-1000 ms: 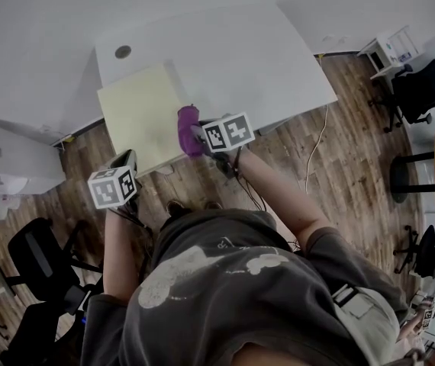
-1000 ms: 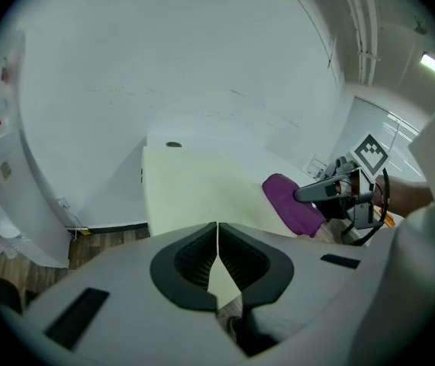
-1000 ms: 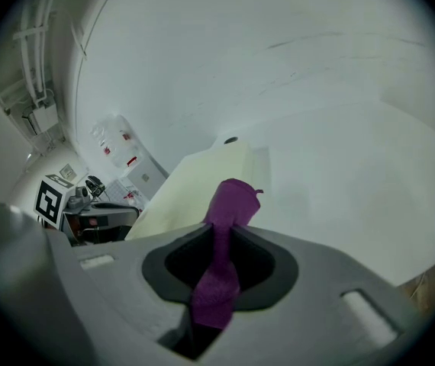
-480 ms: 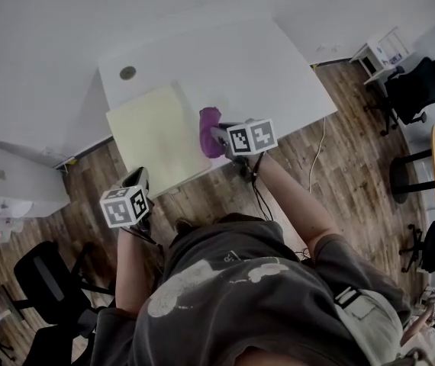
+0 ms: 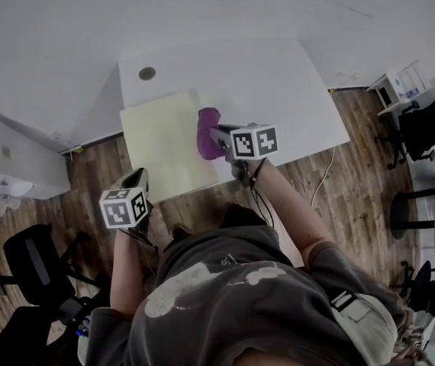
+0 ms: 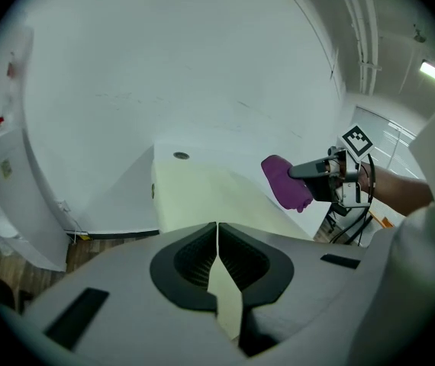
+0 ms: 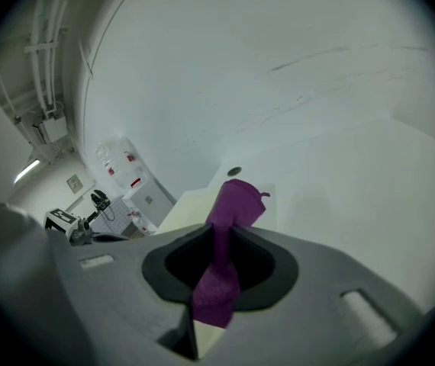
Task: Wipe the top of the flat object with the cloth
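Shift: right claw (image 5: 214, 135) and purple cloth (image 5: 206, 128) farther along yellow sheet (image 5: 160, 147) edge.
Right gripper view: claw clenched on cloth.
Left claw (image 6: 217, 242): closed, empty.

Soft purple cloth (image 5: 207, 132), matt pale-yellow flat object (image 5: 164, 147), smooth white table (image 5: 278, 86), wood-plank floor (image 5: 88, 178)

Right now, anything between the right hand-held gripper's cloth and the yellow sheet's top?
Nothing visible. The purple cloth, in the right hand-held gripper, hangs at the right edge of the yellow sheet, whose top is bare.
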Available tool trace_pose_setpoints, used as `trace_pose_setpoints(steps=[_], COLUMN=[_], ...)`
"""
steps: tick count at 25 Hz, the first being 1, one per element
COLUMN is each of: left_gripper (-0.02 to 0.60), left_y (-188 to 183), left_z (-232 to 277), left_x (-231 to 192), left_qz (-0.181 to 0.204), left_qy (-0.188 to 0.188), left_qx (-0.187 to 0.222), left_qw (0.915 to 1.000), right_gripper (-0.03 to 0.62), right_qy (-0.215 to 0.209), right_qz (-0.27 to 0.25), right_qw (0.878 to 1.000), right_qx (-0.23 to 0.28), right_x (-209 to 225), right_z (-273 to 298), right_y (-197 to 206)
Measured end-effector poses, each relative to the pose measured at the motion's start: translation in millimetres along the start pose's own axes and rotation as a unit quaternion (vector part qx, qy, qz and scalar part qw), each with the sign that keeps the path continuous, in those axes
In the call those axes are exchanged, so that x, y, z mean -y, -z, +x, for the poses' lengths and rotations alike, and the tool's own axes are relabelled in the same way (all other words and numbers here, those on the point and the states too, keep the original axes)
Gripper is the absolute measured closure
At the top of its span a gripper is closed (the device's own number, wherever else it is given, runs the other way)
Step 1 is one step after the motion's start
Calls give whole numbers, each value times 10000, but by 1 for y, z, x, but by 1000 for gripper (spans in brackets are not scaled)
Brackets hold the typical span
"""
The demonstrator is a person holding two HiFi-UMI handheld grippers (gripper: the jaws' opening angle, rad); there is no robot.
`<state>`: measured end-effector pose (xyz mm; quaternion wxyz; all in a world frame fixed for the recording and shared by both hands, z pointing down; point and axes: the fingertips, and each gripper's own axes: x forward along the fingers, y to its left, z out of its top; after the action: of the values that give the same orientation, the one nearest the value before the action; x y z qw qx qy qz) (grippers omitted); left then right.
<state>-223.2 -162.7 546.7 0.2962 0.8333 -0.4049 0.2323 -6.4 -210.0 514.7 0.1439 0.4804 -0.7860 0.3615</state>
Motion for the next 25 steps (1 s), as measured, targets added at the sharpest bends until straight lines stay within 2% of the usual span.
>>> trace_pose_setpoints(steps=[3,7,16,21,25], left_gripper=[581,581,581,581,581], left_y=[-4,-10,-8,-2,4], left_z=[2,5,13,14,-1], left_x=[9,27,70,107,129], left_qz=[-214,-298,-636,-897,-1112], left_qy=[-194,-500,-1370,-1947,-2482], left_qx=[135,350,527,646,816], left_qw=[9995,9977,9871,9746,9588], right_gripper=[528,528,528,528,528], right_qy=[-416,-945,-2043,-2507,-3025], right_qz=[-204,-441,-746,-1193,-1573], right_qw=[9988,9938,9729,9541,9298], right_qx=[-159,-398,-787,-1121,-1390], right_x=[0,4,11,16,4], right_z=[16,31,34,25,10], right_y=[-9,-16,-24,-16,-5])
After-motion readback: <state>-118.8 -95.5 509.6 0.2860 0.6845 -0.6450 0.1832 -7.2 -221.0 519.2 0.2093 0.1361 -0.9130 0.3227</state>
